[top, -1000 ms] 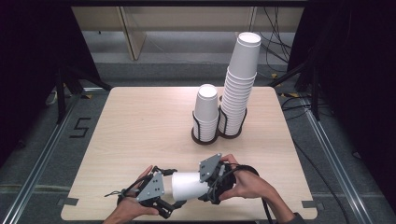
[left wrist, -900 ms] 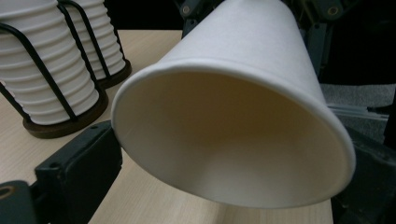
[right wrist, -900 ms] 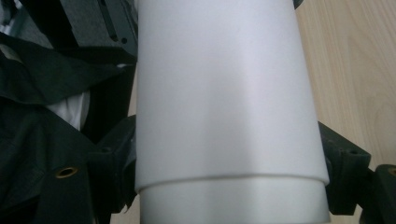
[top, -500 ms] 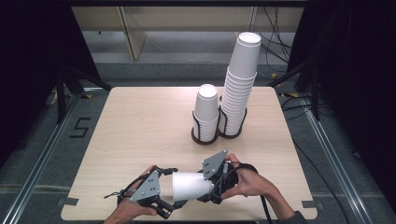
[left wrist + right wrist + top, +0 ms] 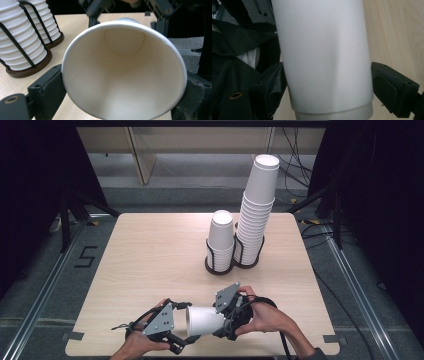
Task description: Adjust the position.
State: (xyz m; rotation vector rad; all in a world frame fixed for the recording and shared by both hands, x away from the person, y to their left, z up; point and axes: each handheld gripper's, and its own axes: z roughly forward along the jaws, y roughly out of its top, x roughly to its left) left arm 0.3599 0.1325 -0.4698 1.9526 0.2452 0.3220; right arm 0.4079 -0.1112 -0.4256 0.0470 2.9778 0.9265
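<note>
The table [image 5: 150, 250] carries two wire racks of white cups at its far side: a tall stack [image 5: 257, 210] on the right and a short stack [image 5: 220, 239] touching it on the left. Both stand well apart from the hands, which work at the near edge.

There a single paper cup [image 5: 202, 321] lies on its side in the air between the two tools, its long axis running roughly left to right across the table. The open mouth faces the left gripper [image 5: 179, 336] and the closed base points into the right gripper [image 5: 227, 320]. So the cup bridges both tools, and any parting move has to run along that axis: one tool pulling away sideways while the other keeps its hold.

The left gripper view looks straight down the cup's mouth [image 5: 125, 72] to the round bottom. Its jaws sit against the rim on either side, so I judge this tool clamped on the cup at the wide end. That view also shows the racks off to its left.

The right gripper view shows the outside wall [image 5: 324, 55] instead, with a second rim edge at the bottom, which hints at a nested cup inside, though I cannot be sure. Its left pad presses the wall; the right pad stands just beside it with a thin gap, so I cannot tell whether this tool grips firmly.
</note>
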